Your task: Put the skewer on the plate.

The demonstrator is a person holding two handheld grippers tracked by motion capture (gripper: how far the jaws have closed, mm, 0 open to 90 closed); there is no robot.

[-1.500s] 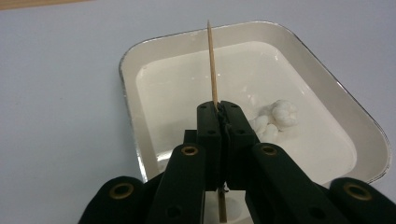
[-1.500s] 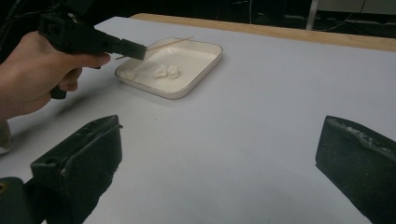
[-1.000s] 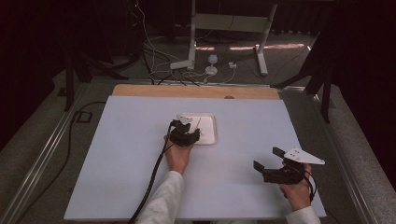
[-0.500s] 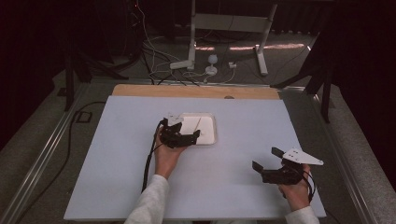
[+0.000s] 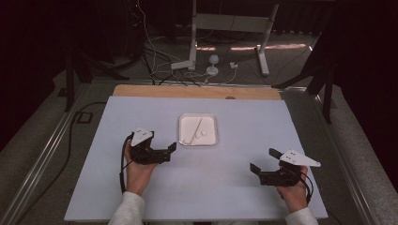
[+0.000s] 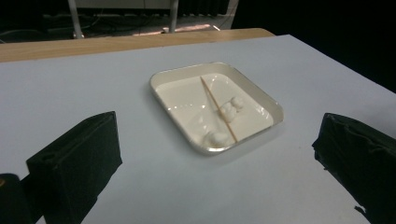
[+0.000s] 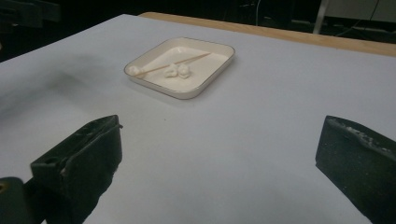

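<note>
Two grippers stand empty over the tabletop: our left gripper (image 5: 172, 149), near the tray's near-left corner, has just been opening its jaws and now holds them wide with nothing between them; our right gripper (image 5: 265, 162), toward the near-right corner of the tabletop, also gapes wide. We judge the placing done, so we should draw the left one clear of the rim without nudging it. Our white tray (image 6: 162, 80) sits mid-table, nearer the far edge. Inside it a thin wooden skewer (image 6: 216, 106) lies slantwise, with three small white lumps (image 6: 232, 107) beside or perhaps on it; we cannot tell which.
</note>
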